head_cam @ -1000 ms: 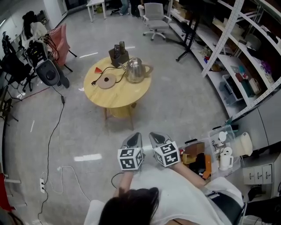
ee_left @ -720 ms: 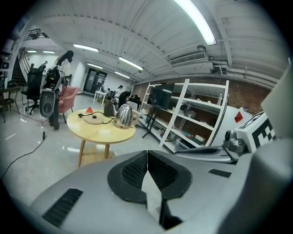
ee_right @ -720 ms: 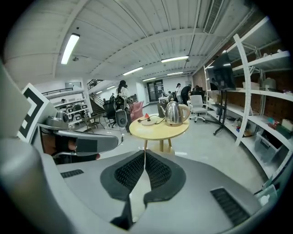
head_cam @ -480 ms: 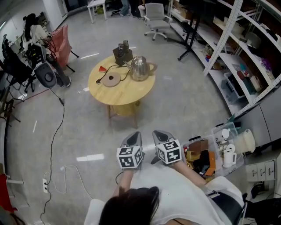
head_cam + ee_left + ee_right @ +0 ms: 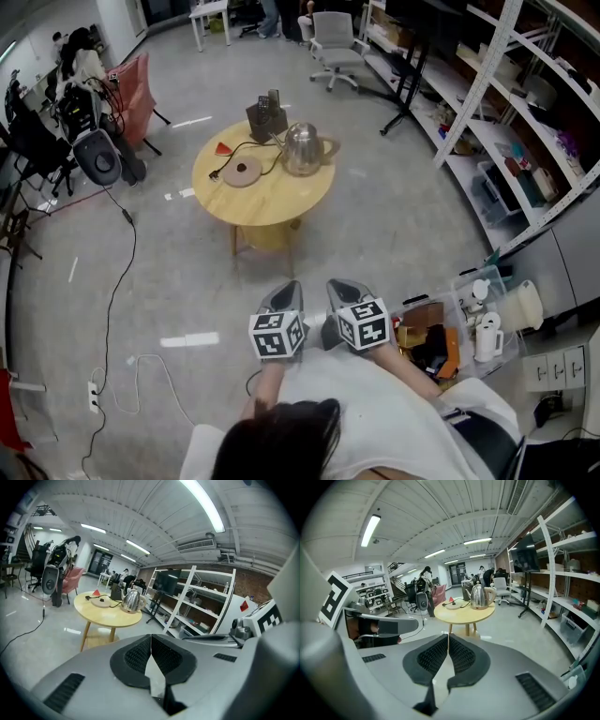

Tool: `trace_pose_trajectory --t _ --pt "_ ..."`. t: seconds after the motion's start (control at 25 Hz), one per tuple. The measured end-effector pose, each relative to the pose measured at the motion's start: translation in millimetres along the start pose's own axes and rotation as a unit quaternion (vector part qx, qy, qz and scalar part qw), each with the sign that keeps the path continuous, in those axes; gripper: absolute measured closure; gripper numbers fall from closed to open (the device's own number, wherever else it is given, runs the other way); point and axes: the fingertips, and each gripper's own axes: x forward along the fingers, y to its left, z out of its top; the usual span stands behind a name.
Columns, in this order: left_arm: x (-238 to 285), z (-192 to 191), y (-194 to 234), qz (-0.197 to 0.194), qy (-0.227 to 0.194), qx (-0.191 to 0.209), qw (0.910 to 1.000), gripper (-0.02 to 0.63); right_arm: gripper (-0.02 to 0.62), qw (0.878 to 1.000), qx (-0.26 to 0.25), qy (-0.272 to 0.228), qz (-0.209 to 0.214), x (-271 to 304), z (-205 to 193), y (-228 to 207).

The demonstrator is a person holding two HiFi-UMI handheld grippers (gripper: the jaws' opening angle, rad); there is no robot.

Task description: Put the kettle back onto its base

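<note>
Kettle (image 5: 302, 150): sitting on the table (image 5: 262, 212) just beside its base (image 5: 242, 172), not touching.
Left gripper (image 5: 286, 292), right gripper (image 5: 339, 287): both closing on nothing, well apart from table.
Advice: approaching first, opening jaws only near the handle (image 5: 330, 147).

I'm working in a lab-workshop space: white metal shelving racks (image 5: 511, 141) loaded with bins (image 5: 494, 183) run from one to three o'clock. At ten o'clock stands and gear (image 5: 47, 122) crowd in, cables (image 5: 111, 291) trailing over bare concrete floor (image 5: 394, 234).
</note>
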Motion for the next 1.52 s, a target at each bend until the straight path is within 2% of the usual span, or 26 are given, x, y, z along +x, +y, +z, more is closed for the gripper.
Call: trace_pose_trajectory --t 0.4,0.6,1.0,1.24,1.52 --pt "17.7 17.5 5.0 0.005 -0.009 0.027 0.9996 0.578 0.566 1.000 0.027 -0.011 -0.008 16.5 9.2 -18.2" --pt "27.0 25.5 11.5 0.017 -0.014 0.020 0.9996 0.578 0.566 1.000 0.015 -0.014 0.000 25.8 18.2 -23.0" --pt "54.7 41.1 26.7 0.041 -0.017 0.029 0.9986 0.578 0.566 0.999 0.027 -0.014 0.018 56.9 33.1 -46.5" --pt "67.5 38.6 37.2 0.051 0.002 0.024 0.9984 0.578 0.566 0.999 0.036 0.003 0.032 76.1 31.7 -50.5" --pt "91.1 46.4 40.7 0.044 0.022 0.027 0.9984 0.578 0.566 0.999 0.046 0.011 0.025 92.2 38.5 -68.0"
